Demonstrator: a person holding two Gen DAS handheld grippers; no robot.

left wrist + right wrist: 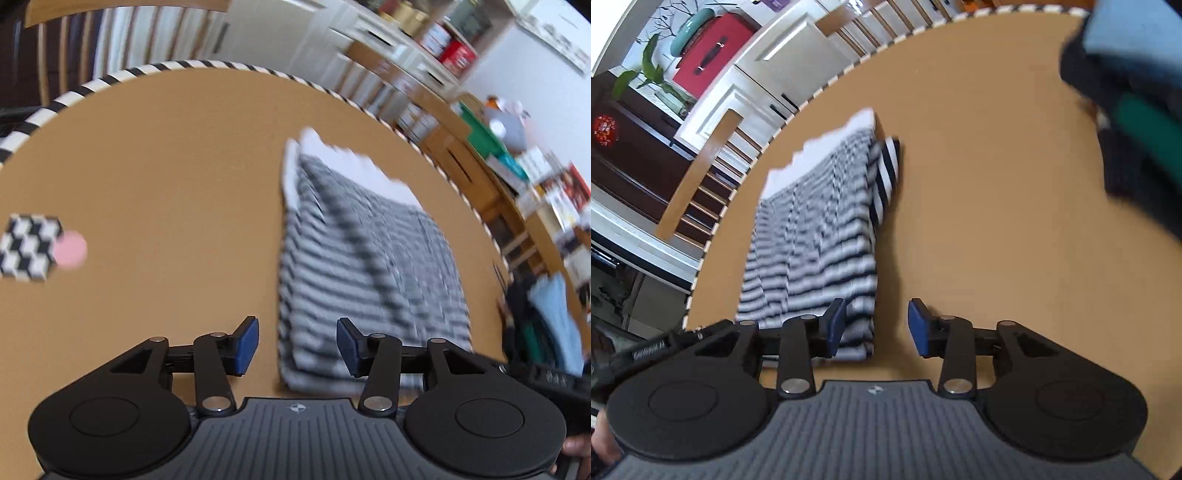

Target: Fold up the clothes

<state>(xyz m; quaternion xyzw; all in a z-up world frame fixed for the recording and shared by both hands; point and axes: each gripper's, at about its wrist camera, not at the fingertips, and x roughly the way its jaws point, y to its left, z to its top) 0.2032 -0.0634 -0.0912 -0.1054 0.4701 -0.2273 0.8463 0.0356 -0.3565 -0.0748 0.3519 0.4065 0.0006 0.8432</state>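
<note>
No writing can be read; motion blur smears the shelves. The folded black-and-white striped knit garment (369, 266) lies flat on the round tan tabletop (166, 166), near its striped rim. The left tongs (297, 346) stand partly open over the garment's near edge, gripping nothing. The right tongs (877, 326) are likewise partly open and empty, above its near corner.

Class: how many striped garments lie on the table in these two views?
1: the folded striped garment lies on the table, just beyond both open grippers. The dark pile at the right may hide others.
</note>
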